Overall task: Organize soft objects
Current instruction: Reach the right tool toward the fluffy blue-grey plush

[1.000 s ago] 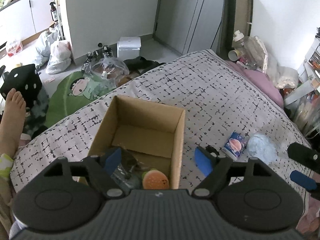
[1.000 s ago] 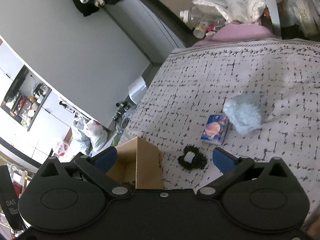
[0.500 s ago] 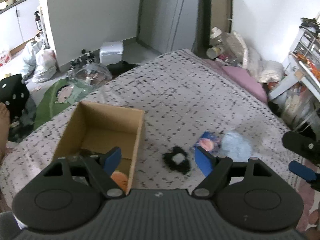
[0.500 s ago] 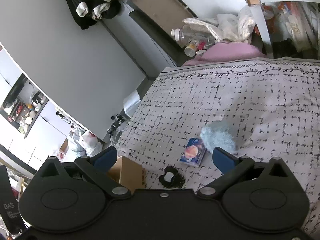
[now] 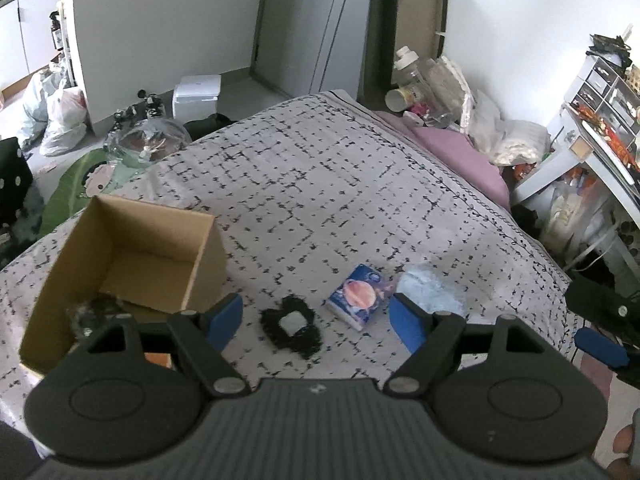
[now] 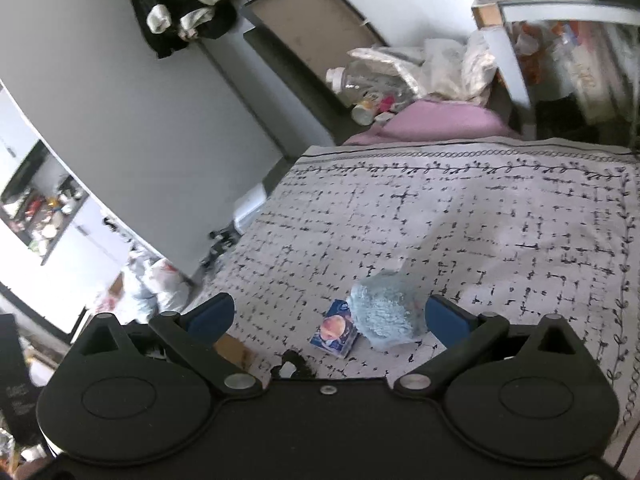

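A black fuzzy scrunchie (image 5: 291,327) with a white tag, a small blue tissue pack (image 5: 357,295) and a light blue fluffy cloth (image 5: 432,290) lie on the patterned bedspread (image 5: 320,184). An open cardboard box (image 5: 132,256) stands at the left with a dark item and an orange toy inside. My left gripper (image 5: 316,320) is open and empty above the scrunchie. My right gripper (image 6: 326,316) is open and empty, over the tissue pack (image 6: 335,330) and blue cloth (image 6: 386,312); its blue fingertip (image 5: 600,347) shows at the right in the left wrist view.
A pink pillow (image 5: 456,152) and bottles and bags (image 5: 432,80) sit at the bed's far end. A white desk with clutter (image 5: 592,152) stands at the right. Bags, a green mat and a white box (image 5: 198,94) are on the floor at the left.
My left gripper moved right from over the box to above the scrunchie. My right gripper drew back and turned toward the blue cloth and tissue pack; the box has slid out of its view.
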A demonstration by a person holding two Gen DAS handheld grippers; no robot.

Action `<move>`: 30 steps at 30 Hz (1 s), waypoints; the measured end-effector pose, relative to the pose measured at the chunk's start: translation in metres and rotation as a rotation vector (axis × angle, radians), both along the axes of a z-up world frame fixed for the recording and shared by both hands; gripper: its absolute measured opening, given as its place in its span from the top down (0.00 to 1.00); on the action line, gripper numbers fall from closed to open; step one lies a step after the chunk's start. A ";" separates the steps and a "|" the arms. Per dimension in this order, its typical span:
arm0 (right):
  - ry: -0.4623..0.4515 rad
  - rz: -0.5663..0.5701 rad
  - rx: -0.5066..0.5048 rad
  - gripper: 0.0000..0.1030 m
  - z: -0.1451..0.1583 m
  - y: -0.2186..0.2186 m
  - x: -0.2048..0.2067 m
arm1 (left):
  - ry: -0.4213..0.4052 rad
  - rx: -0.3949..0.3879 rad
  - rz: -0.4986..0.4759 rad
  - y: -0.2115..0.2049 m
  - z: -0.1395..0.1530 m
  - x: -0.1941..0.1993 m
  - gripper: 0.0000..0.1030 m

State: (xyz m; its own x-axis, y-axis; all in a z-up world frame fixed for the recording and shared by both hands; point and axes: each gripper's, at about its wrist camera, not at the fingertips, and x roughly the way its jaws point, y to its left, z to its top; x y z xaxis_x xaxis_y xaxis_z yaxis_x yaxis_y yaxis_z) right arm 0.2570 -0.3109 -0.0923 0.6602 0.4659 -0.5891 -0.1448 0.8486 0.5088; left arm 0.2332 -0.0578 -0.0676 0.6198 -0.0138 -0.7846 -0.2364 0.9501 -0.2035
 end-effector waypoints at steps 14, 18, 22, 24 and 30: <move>0.092 -0.101 -0.003 0.00 -0.045 -0.041 0.023 | 0.007 -0.058 -0.013 -0.026 -0.035 0.041 0.39; 0.119 -0.129 -0.005 0.01 -0.054 -0.044 0.030 | 0.036 -0.070 -0.021 -0.033 -0.052 0.055 0.60; 0.134 -0.127 0.008 0.05 -0.062 -0.044 0.036 | 0.065 -0.083 -0.026 -0.039 -0.068 0.067 0.62; 0.146 -0.119 0.020 0.12 -0.066 -0.043 0.039 | 0.072 -0.083 -0.034 -0.042 -0.073 0.072 0.62; 0.179 -0.089 0.042 0.17 -0.079 -0.039 0.051 | 0.107 -0.093 -0.042 -0.049 -0.092 0.090 0.62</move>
State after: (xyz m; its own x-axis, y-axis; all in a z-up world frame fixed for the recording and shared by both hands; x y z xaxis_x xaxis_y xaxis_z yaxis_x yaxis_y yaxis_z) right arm 0.3081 -0.3496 -0.1711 0.5864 0.4373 -0.6818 0.0251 0.8315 0.5550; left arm 0.3232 -0.1071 -0.1596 0.5304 -0.1141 -0.8401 -0.2214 0.9379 -0.2671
